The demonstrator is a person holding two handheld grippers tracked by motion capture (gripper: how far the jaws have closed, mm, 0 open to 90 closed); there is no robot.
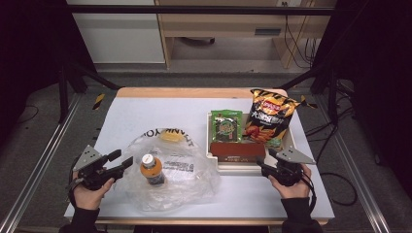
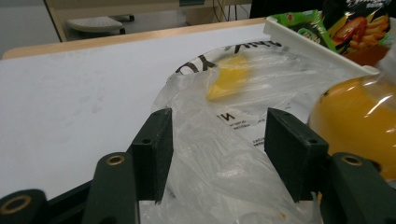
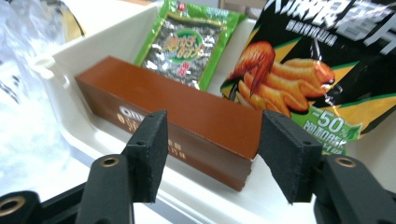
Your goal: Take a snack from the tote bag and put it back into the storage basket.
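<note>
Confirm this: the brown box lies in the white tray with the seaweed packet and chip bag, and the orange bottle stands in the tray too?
Not quite. The orange bottle stands on the clear plastic bag, left of the white tray, as the high view shows. The brown box, seaweed packet and chip bag are in the tray.

orange bottle cut off at right edge, yellow item blurred under plastic bag

Past my right fingers, the chip bag reads "-50%" on a green patch. Ahead of my left fingers, the plastic bag shows upside-down black letters, partly "THANK YO".
</note>
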